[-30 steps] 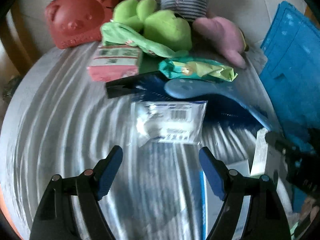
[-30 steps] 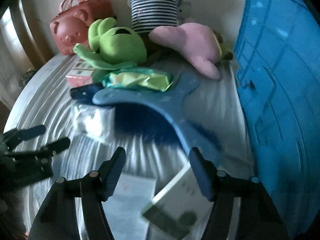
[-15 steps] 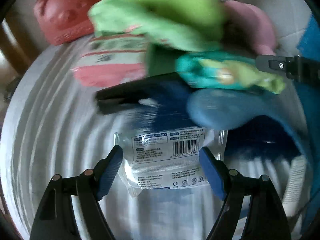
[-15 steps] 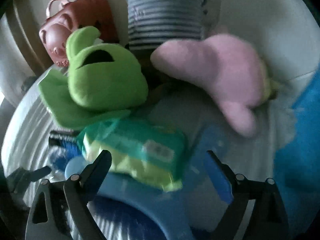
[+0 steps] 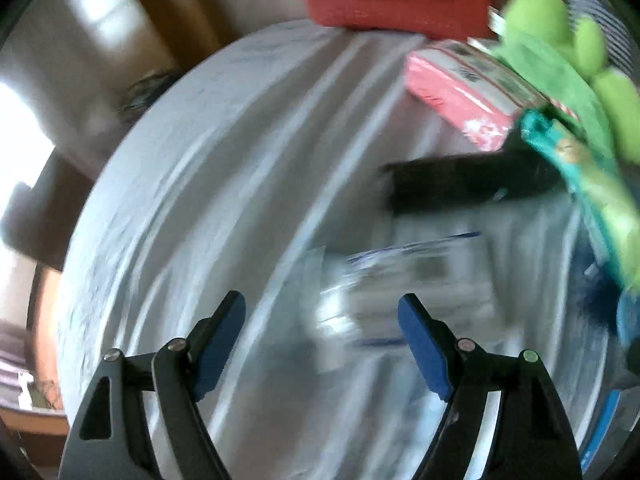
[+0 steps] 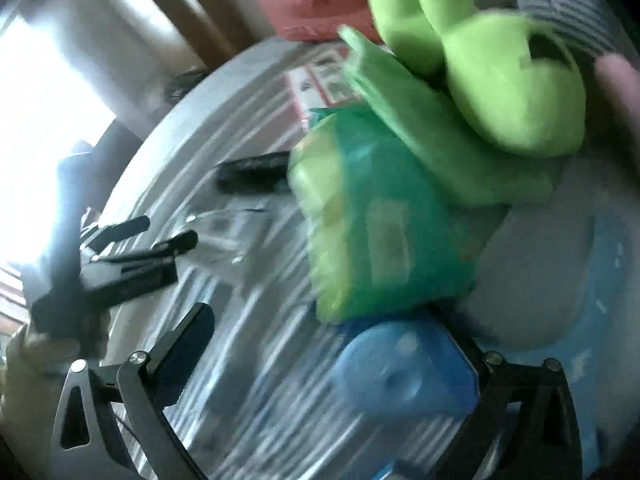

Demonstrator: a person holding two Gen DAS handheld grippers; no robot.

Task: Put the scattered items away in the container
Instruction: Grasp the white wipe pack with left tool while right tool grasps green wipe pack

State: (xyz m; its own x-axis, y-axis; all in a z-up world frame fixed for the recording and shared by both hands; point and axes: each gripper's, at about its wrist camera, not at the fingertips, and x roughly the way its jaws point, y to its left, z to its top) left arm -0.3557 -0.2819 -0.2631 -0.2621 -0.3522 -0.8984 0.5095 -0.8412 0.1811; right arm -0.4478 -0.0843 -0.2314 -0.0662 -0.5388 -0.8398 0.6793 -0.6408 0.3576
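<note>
Rumpled white sheet (image 5: 208,184) under clutter; bright window (image 6: 36,112) beyond.

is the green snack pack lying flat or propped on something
Propped: the green snack pack lies tilted, its lower edge resting on the blue brush handle, not flat on the cloth.

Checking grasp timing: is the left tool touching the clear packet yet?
Cannot tell. In the left wrist view the clear packet lies blurred ahead of the open left tool; no contact or gap shows plainly.
</note>
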